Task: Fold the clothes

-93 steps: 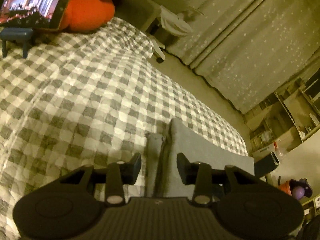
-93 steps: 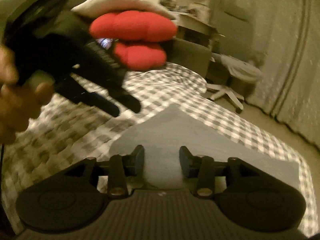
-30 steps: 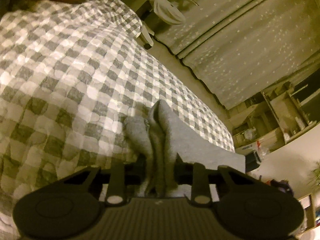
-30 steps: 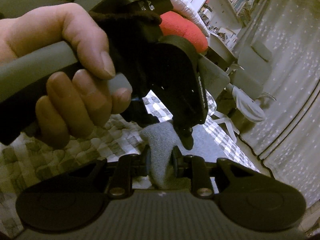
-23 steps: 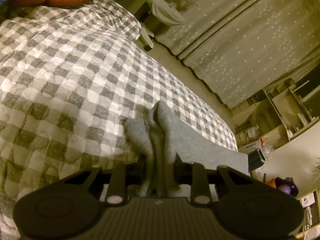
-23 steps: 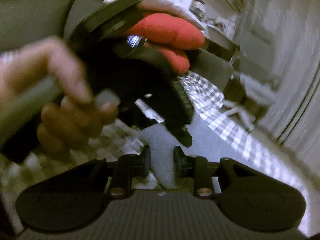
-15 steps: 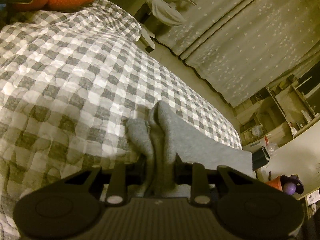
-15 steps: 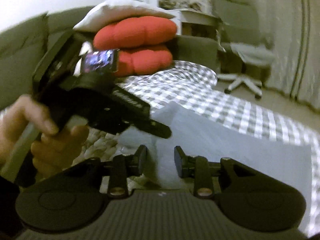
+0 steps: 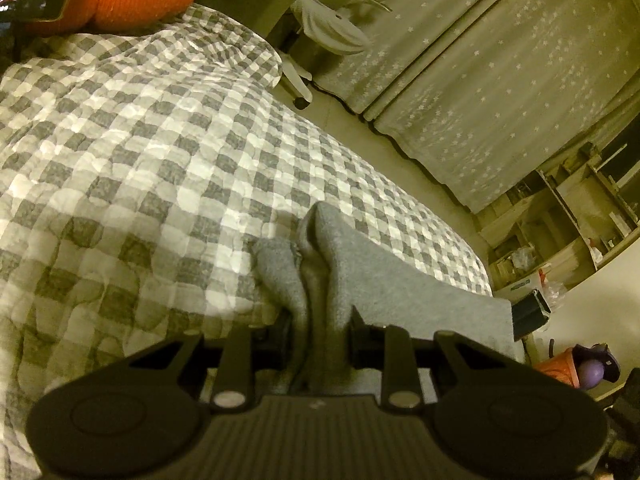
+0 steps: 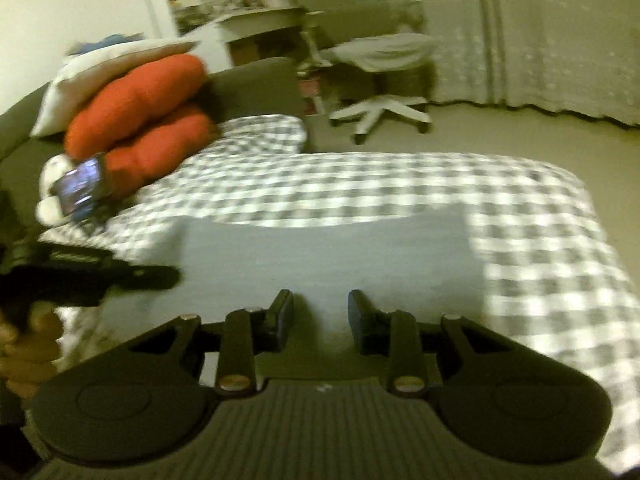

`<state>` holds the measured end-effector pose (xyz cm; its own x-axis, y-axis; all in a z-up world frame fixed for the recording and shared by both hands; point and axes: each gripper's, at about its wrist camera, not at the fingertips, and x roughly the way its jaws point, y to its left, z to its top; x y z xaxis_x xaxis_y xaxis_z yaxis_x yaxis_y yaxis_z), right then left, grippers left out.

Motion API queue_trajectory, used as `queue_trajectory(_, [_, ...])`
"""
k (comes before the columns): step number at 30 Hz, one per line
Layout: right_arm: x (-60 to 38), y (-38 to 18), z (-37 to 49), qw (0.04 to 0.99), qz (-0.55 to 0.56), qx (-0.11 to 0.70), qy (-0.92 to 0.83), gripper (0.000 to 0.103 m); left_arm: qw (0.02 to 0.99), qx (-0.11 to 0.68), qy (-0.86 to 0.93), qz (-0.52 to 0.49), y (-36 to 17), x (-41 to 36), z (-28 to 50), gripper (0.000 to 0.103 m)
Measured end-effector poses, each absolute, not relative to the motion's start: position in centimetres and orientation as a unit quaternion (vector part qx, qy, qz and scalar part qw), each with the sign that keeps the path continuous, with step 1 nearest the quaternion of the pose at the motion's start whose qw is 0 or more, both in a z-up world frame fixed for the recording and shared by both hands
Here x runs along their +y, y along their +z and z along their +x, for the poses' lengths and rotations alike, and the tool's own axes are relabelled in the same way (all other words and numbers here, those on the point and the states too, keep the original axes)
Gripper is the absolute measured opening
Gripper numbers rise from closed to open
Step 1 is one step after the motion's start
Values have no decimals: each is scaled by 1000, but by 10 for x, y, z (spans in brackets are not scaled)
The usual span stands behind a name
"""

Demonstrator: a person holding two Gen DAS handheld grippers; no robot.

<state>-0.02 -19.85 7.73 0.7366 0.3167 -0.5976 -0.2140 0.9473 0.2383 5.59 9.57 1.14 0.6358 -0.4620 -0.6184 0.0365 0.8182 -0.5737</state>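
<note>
Left gripper (image 9: 320, 328) pins bunched grey fleece garment (image 9: 384, 276) on the grey-and-white checked bed quilt (image 9: 140, 168).
Its jaws are clenched on the gathered edge, likely anchoring the fold; right gripper (image 10: 320, 312) hangs over the cloth, jaws parted and grasping nothing.

R wrist view motion-blurred; phone (image 10: 78, 188) screen unreadable; hand (image 10: 24, 354) cut off at edge.

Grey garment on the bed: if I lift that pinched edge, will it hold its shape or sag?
Probably sag: the grey garment bunches into soft ridges where the left gripper pinches it. It looks thick and fleecy, so likely grippy. On the checked quilt it may drag rather than slide.
</note>
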Motion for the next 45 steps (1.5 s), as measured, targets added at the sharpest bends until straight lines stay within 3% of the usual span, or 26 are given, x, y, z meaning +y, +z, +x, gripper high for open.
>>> queue_trajectory(9, [-247, 82, -3, 921, 157, 338, 110, 33, 864, 404, -141, -266, 11, 97, 54, 27])
queue_trajectory(12, [-264, 85, -5, 914, 190, 343, 105, 43, 863, 405, -140, -267, 10, 97, 53, 28])
queue_trajectory(27, [-328, 61, -29, 819, 367, 408, 165, 60, 864, 405, -137, -265, 10, 96, 49, 28])
queue_trajectory(35, [-339, 51, -28, 779, 431, 418, 180, 60, 866, 404, -134, -261, 10, 95, 50, 29])
queue_trajectory(45, [-335, 49, -14, 787, 431, 403, 181, 61, 863, 405, -135, -269, 9, 96, 50, 29])
